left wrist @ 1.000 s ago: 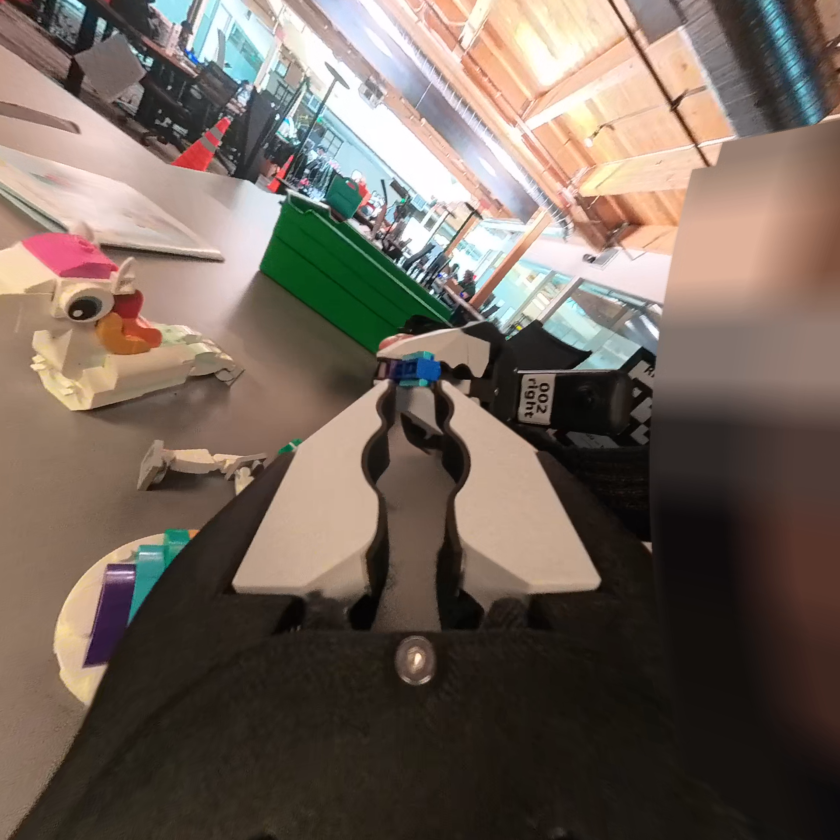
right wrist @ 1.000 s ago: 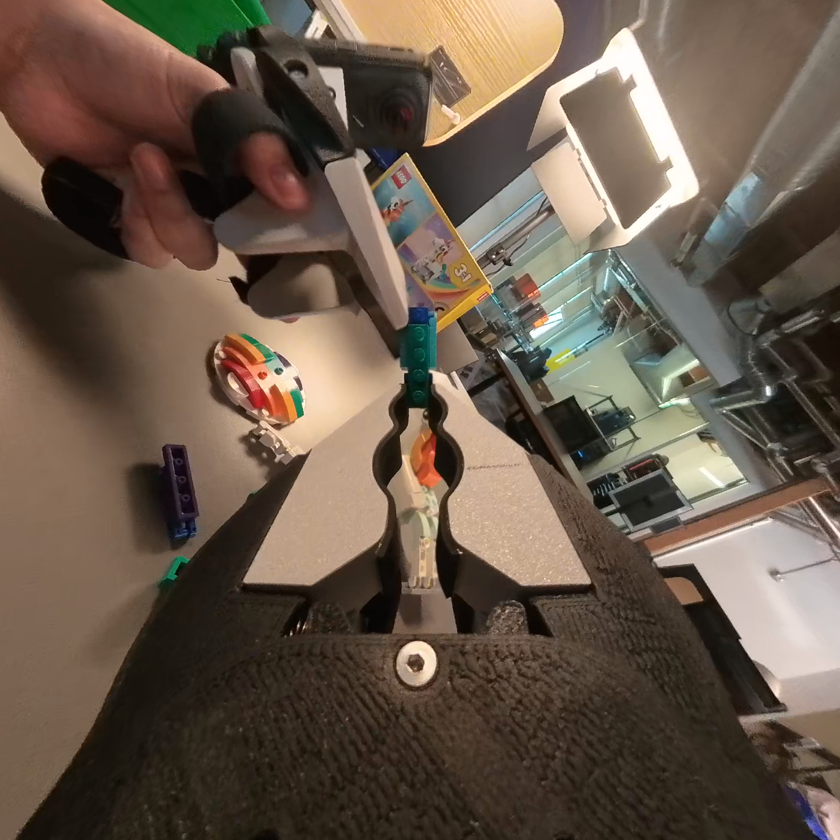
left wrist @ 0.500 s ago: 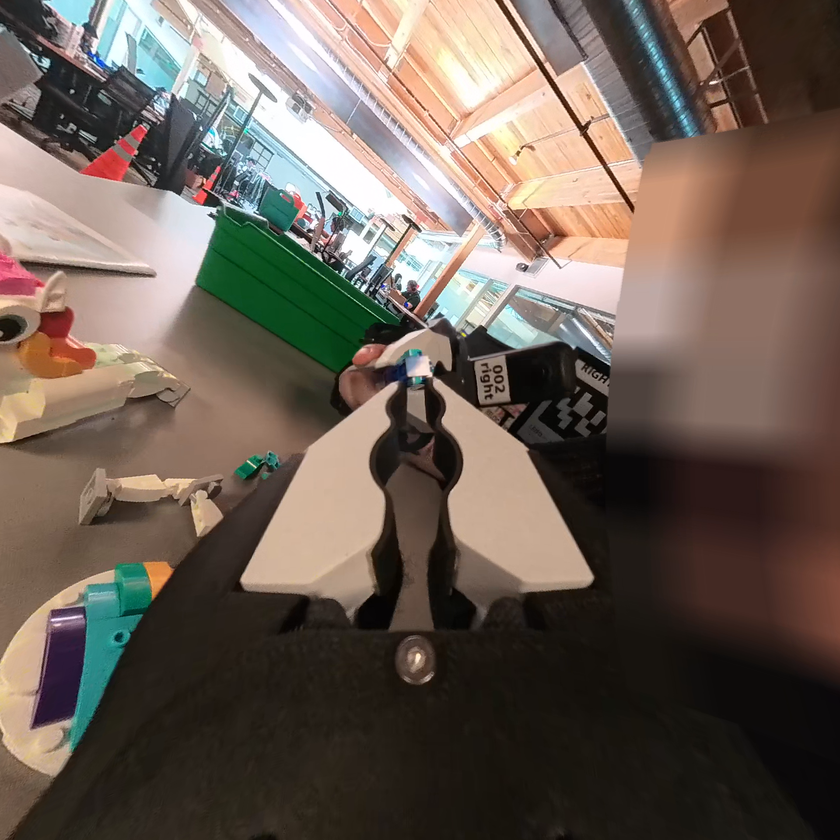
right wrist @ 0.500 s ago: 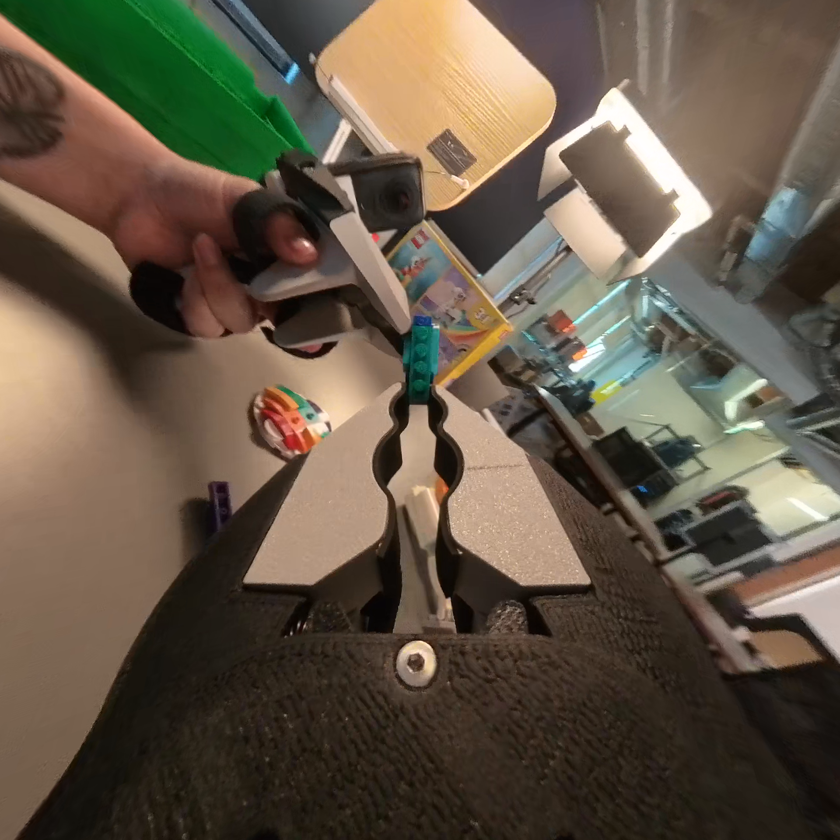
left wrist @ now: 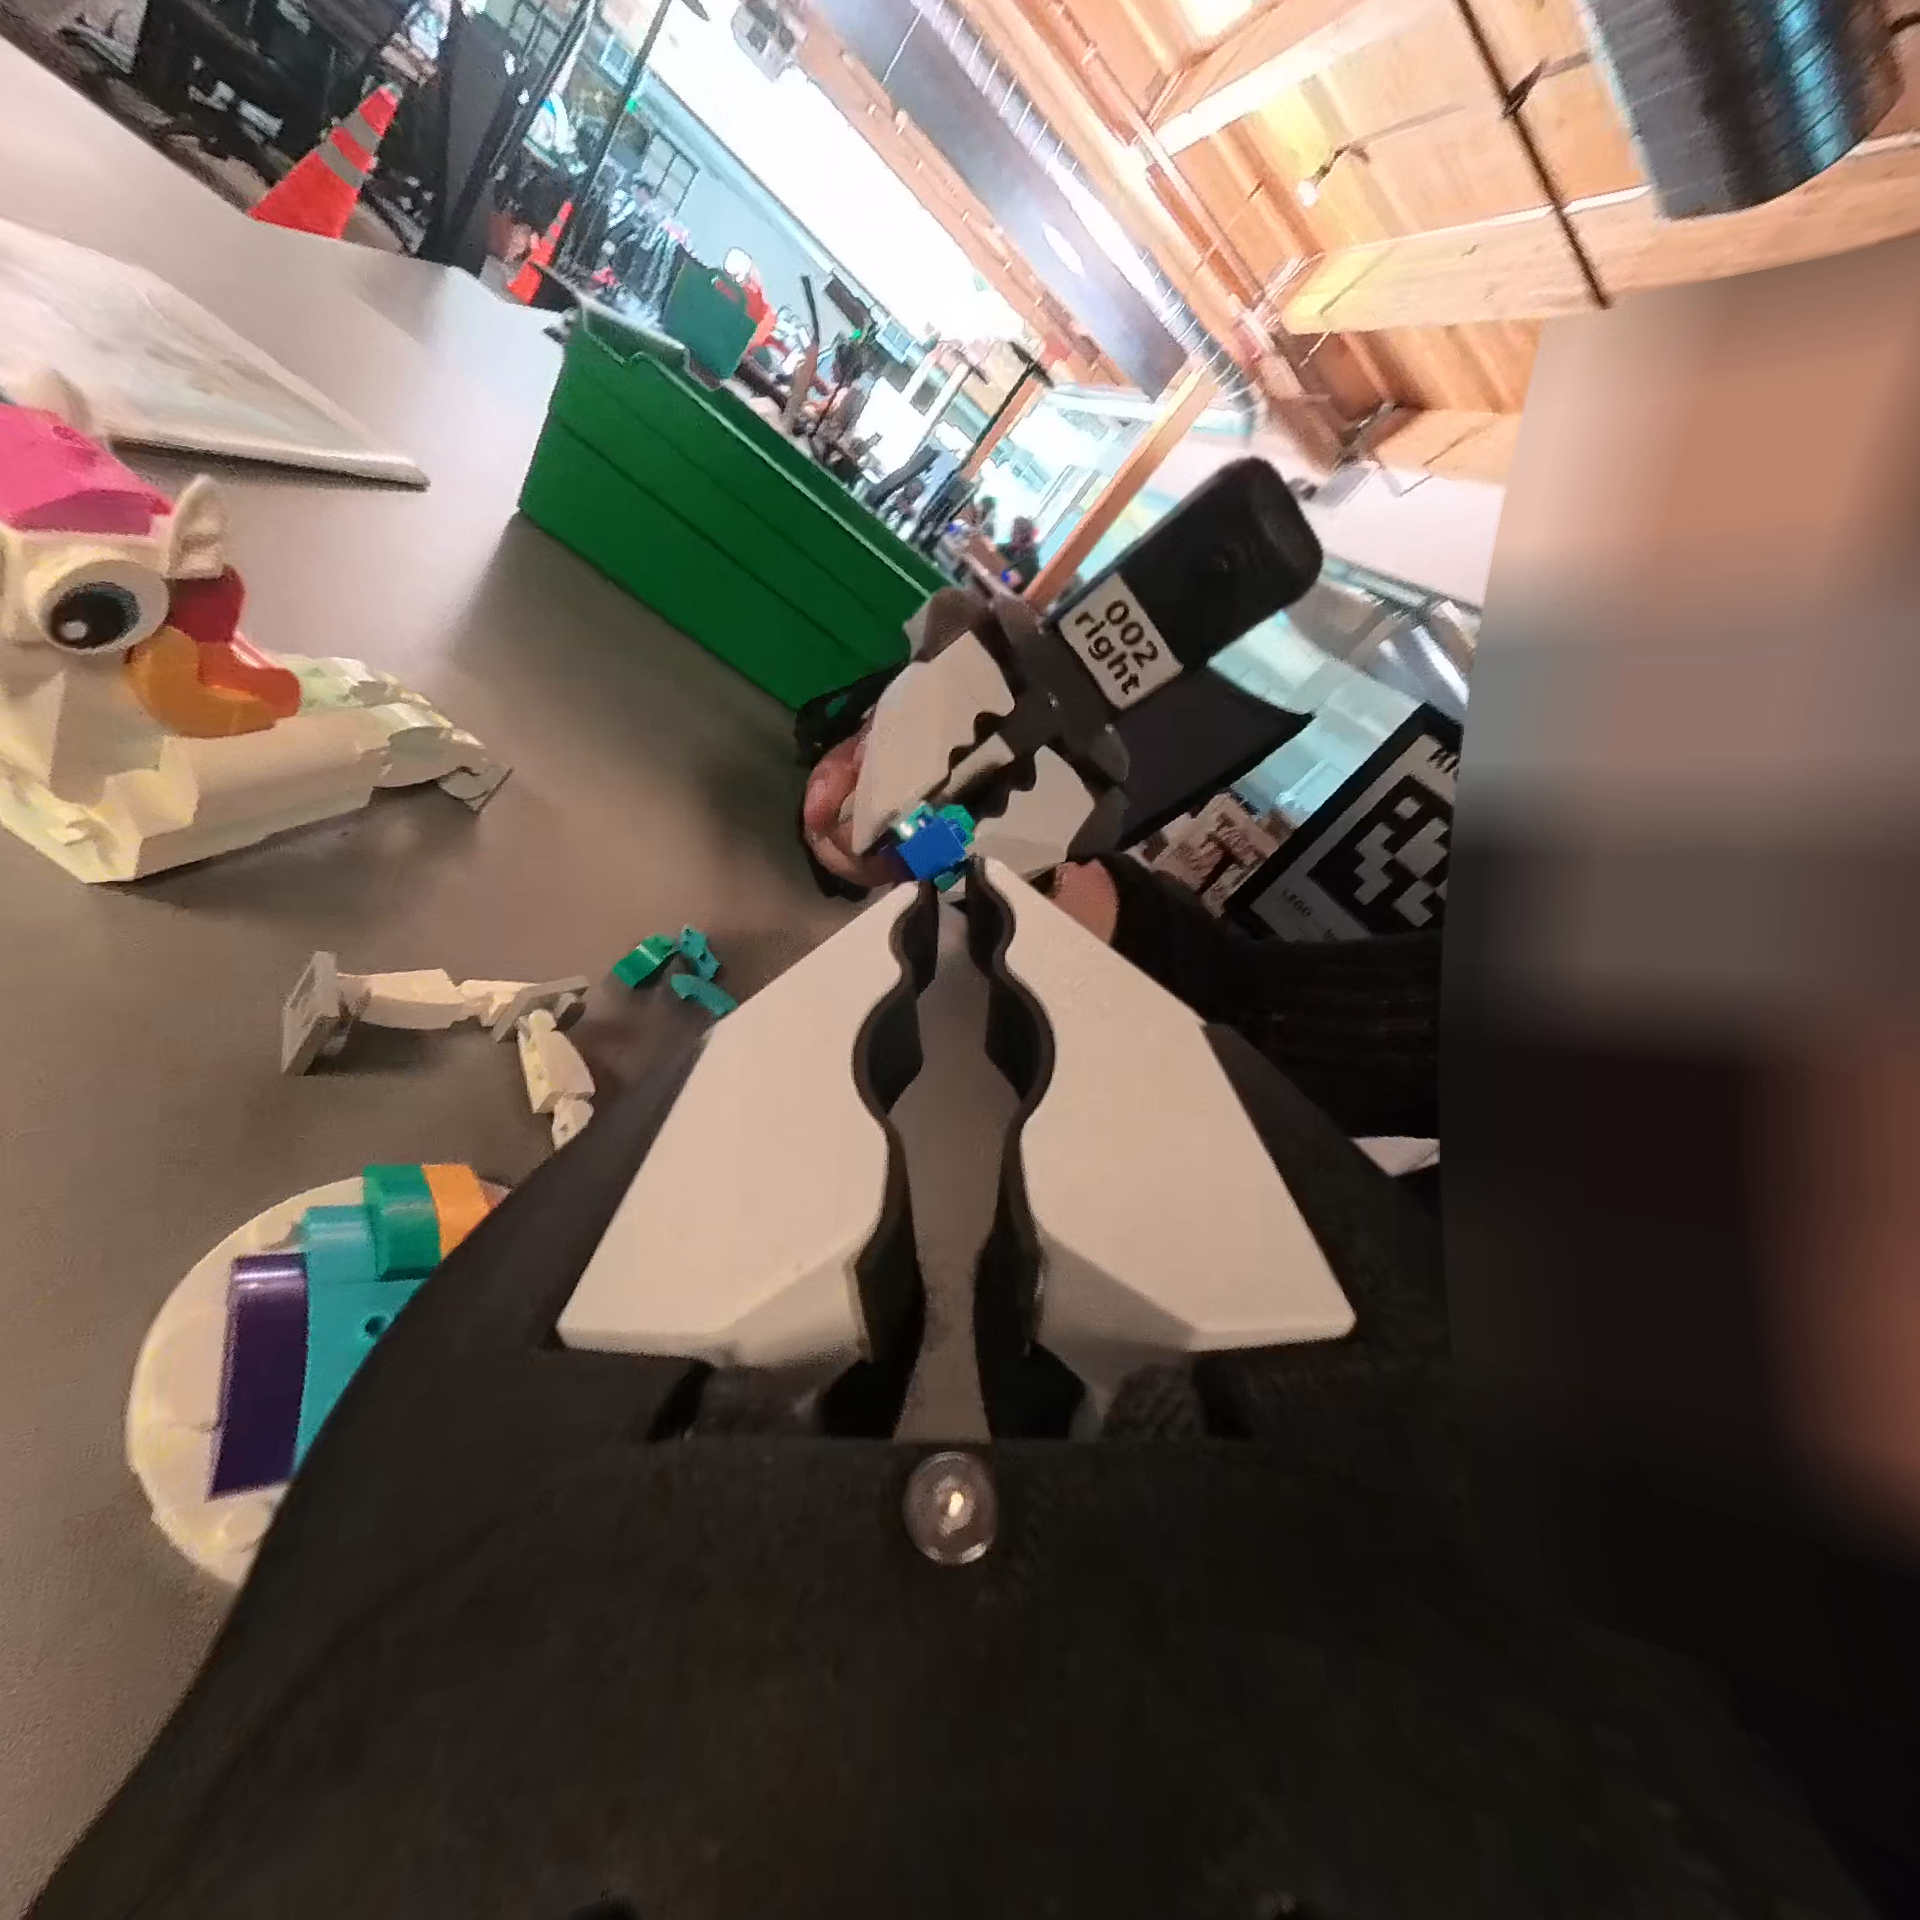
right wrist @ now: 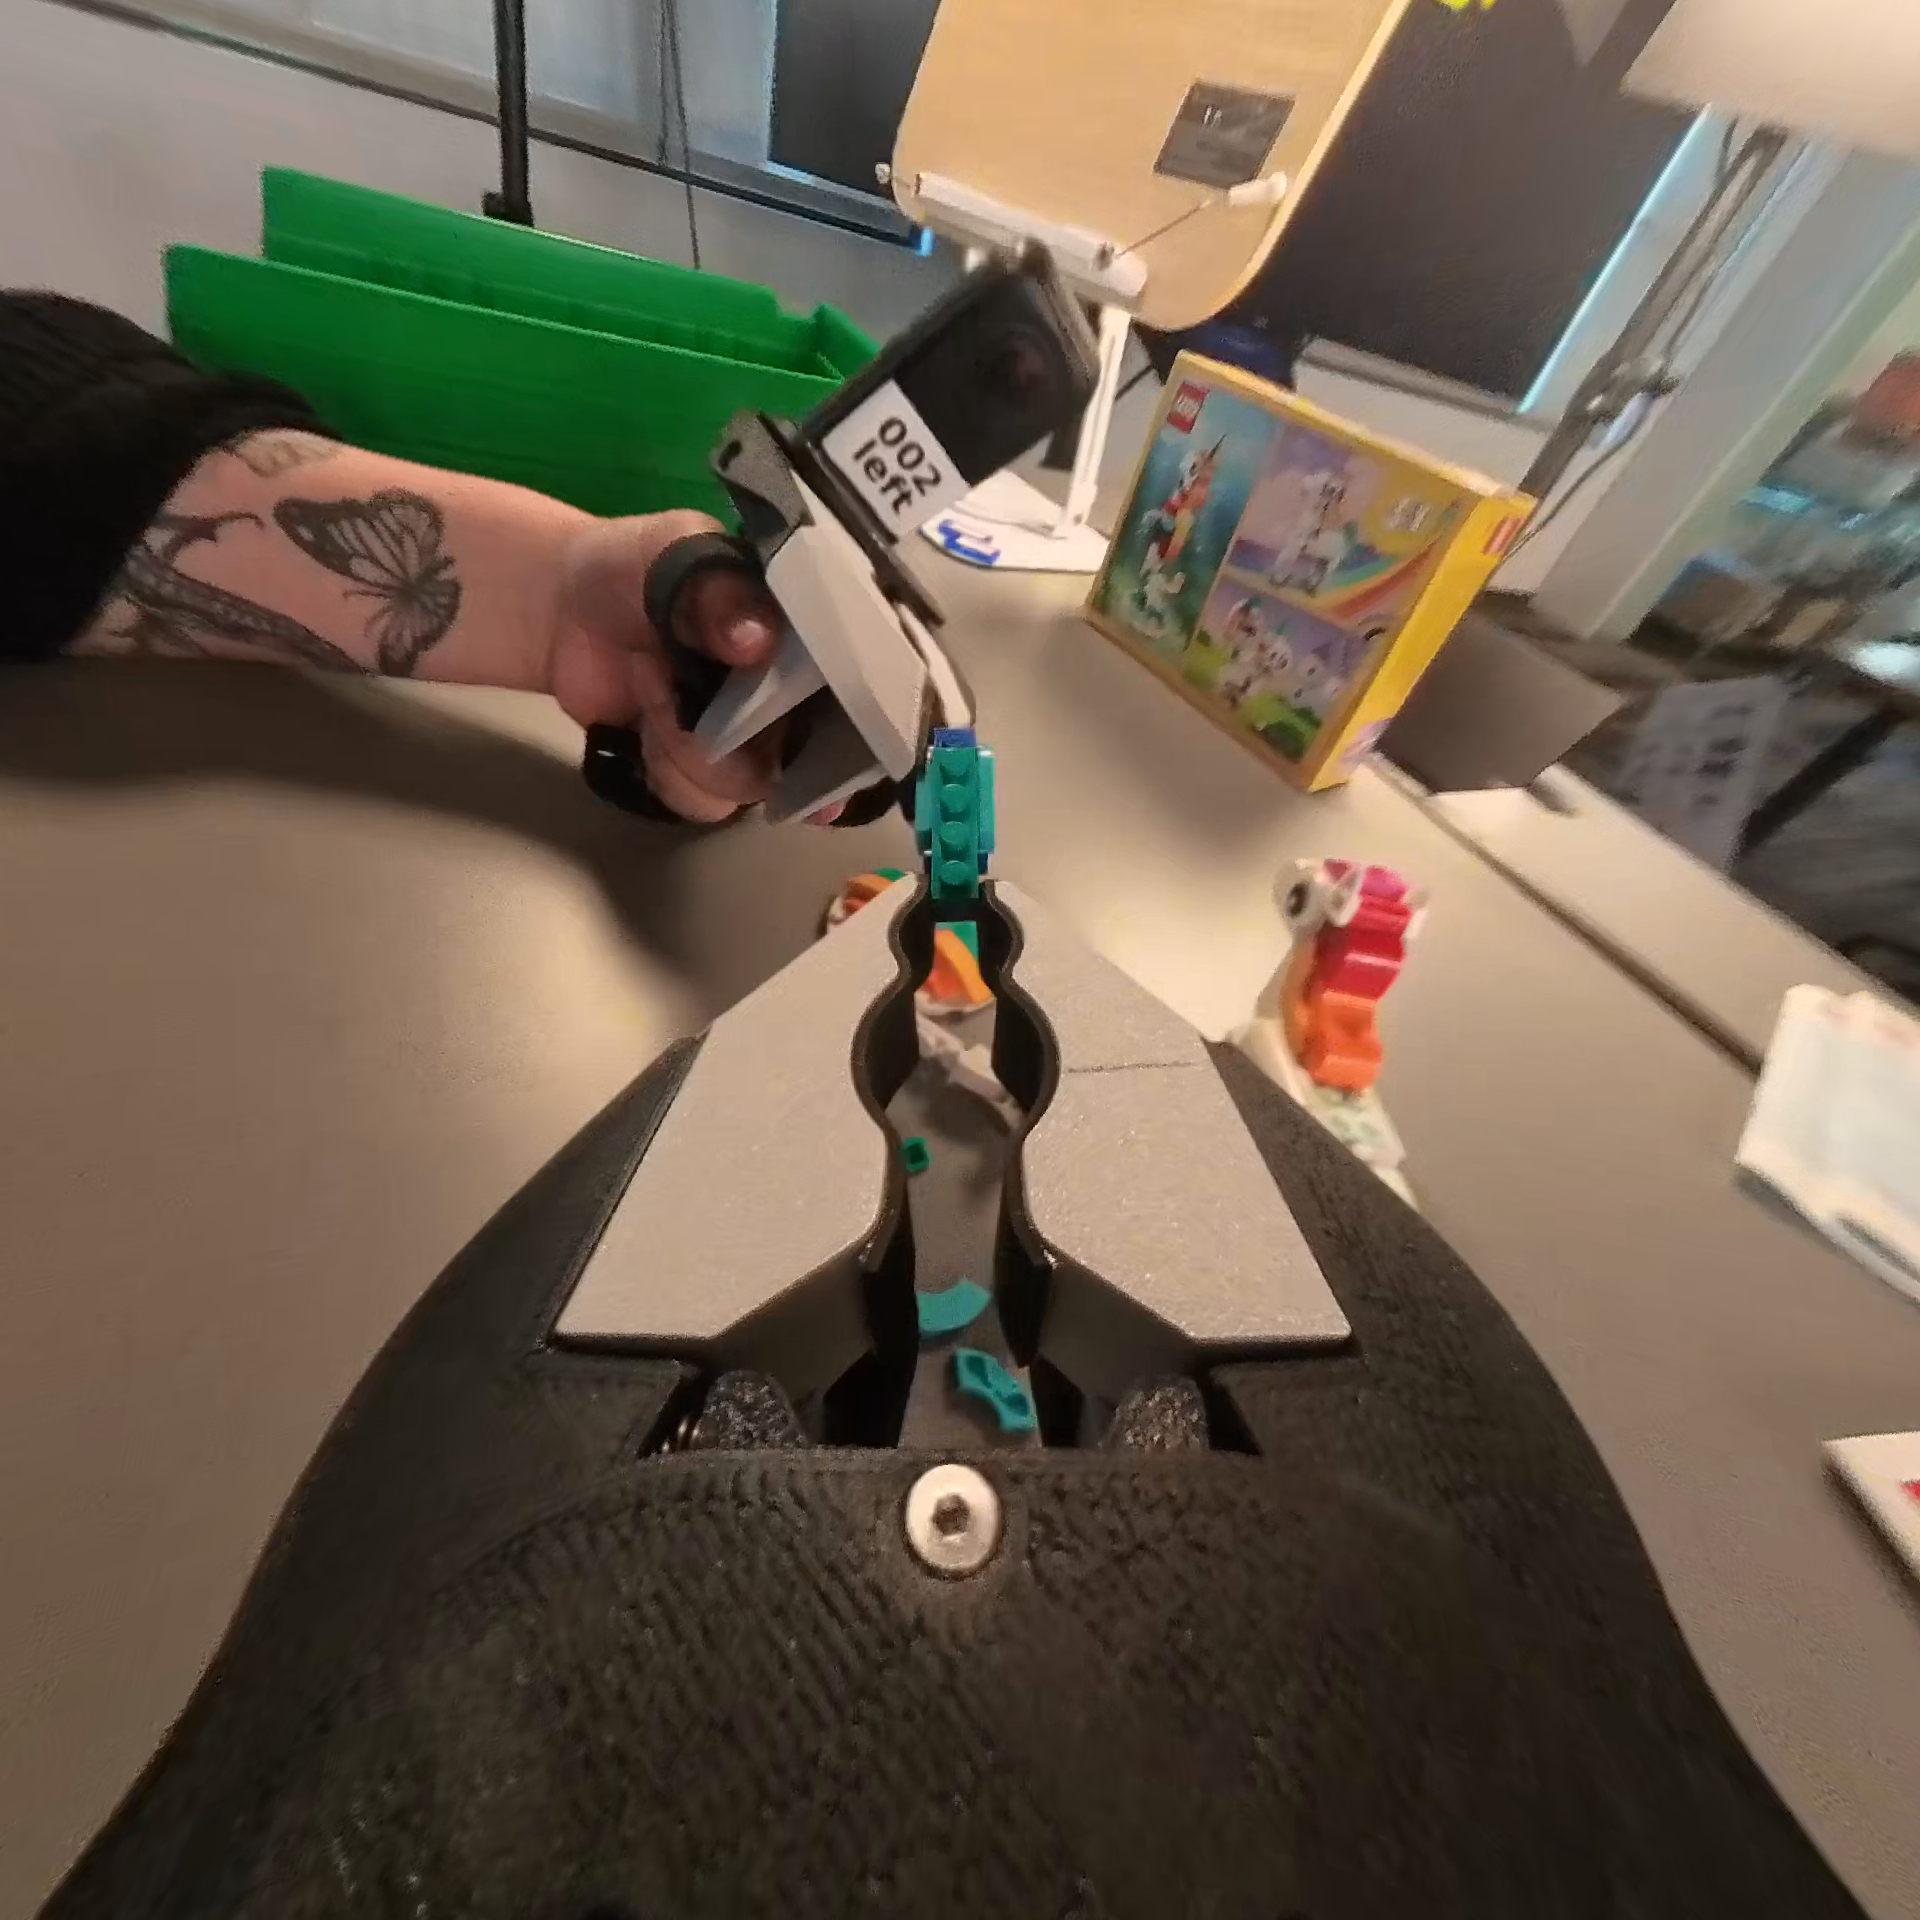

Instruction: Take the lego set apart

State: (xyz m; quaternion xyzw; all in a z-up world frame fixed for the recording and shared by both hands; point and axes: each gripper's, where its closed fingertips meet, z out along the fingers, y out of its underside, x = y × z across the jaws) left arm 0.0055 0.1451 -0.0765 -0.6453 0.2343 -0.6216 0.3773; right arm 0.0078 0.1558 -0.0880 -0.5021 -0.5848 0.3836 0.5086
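A short stack of teal bricks (right wrist: 954,816) with a blue brick (right wrist: 954,740) at its far end hangs between my two grippers above the grey table (right wrist: 364,1039). My right gripper (right wrist: 954,891) is shut on the near teal end. My left gripper (left wrist: 948,883) is shut on the blue brick (left wrist: 928,847). It also shows in the right wrist view (right wrist: 940,748), held by a hand. The right gripper (left wrist: 940,831) shows just beyond the blue brick in the left wrist view. A white unicorn head model (left wrist: 114,707) lies on the table to the left.
A round white plate with coloured bricks (left wrist: 187,1392), loose white pieces (left wrist: 416,1003) and small teal pieces (left wrist: 670,961) lie near the left gripper. A green bin (right wrist: 468,343) and the set's box (right wrist: 1299,561) stand at the back. A booklet (left wrist: 187,374) lies far left. Less than 4 cm separates the two grippers' tips.
Both grippers have turned and come lower over the table, still joined through the teal and blue stack. The right wrist view has rolled to level.
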